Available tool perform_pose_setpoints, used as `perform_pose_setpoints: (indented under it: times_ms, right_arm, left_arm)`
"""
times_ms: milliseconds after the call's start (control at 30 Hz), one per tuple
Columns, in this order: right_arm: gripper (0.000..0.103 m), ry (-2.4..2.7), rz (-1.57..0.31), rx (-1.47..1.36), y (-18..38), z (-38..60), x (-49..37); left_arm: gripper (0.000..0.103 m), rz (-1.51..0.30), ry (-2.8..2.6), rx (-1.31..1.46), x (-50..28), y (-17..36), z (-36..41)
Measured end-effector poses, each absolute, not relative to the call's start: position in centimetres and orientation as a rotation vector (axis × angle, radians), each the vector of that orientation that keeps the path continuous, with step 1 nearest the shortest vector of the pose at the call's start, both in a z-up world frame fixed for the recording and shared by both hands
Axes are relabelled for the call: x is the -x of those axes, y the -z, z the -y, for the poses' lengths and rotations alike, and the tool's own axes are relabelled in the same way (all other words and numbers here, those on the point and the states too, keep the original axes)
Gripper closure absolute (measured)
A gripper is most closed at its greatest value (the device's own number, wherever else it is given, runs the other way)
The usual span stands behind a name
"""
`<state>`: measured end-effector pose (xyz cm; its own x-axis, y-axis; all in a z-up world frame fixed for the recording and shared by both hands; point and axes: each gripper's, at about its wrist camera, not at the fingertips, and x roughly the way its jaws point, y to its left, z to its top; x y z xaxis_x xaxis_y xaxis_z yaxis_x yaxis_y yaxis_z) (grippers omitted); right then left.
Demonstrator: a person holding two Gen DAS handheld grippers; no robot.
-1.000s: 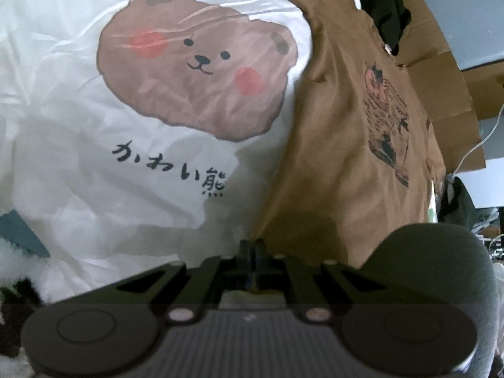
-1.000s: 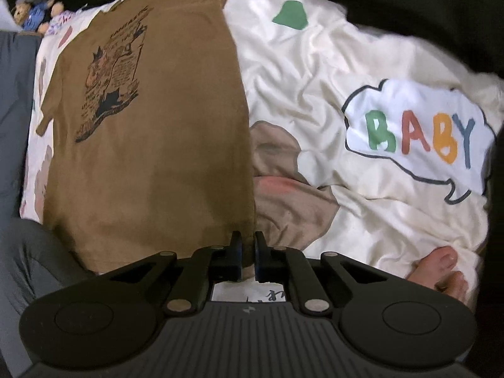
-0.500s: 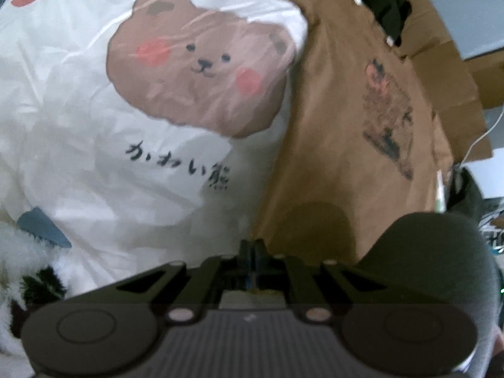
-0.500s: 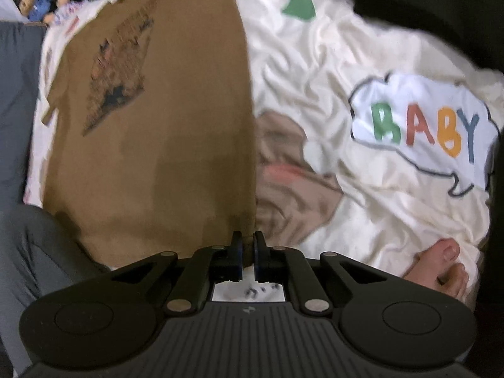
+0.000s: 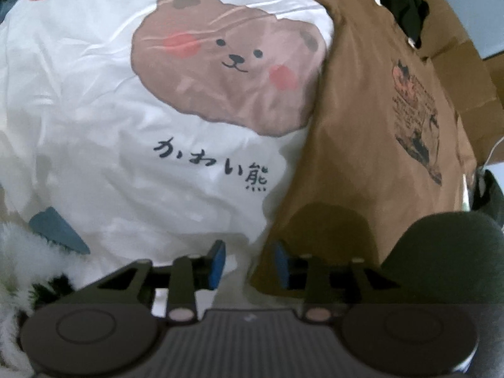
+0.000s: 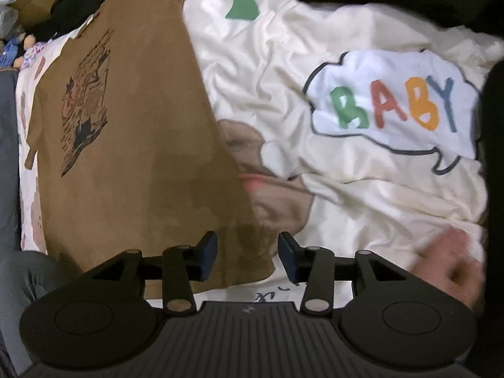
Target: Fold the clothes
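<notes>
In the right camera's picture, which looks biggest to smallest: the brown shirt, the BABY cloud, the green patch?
1. Brown shirt, by far the largest.
2. BABY cloud.
3. Green patch, though it lies farthest from the camera, which may shrink it.

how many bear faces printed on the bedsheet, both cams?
2. One full bear face left of the brown T-shirt in the left wrist view; one partly under the shirt's right edge in the right wrist view. More may be hidden.
</notes>
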<state>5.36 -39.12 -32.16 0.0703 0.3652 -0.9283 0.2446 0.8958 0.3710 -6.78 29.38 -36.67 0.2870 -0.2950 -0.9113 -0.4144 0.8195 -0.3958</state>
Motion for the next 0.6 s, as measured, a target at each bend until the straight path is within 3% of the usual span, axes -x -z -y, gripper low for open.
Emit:
perform_pose_setpoints:
  times_ms: [300,367,400,433,467,600]
  right_arm:
    - [0.056,-0.119,-1.529,-0.463,34.5,37.9,-5.6]
    - [0.059,-0.13,-1.542,-0.451,35.2,37.4,-5.1]
    - [0.068,-0.132,-1.544,-0.444,35.4,37.4,-5.0]
    - [0.075,-0.127,-1.549,-0.434,35.4,37.4,-4.8]
    - [0.084,-0.12,-1.555,-0.428,35.4,37.6,-4.7]
    - [0.093,-0.118,-1.562,-0.456,35.1,38.2,-4.4]
  left_arm:
    - [0.056,-1.283,-0.07,0.661,7.0,38.3,-27.3]
    - [0.06,-1.281,-0.081,0.641,7.1,38.7,-26.7]
    - [0.072,-1.284,-0.085,0.639,7.1,38.8,-26.6]
    - [0.092,-1.3,-0.066,0.658,7.1,39.0,-26.5]
    - [0.096,-1.308,-0.059,0.662,7.1,39.1,-26.5]
    - [0.097,-1.34,-0.058,0.649,7.0,38.5,-26.6]
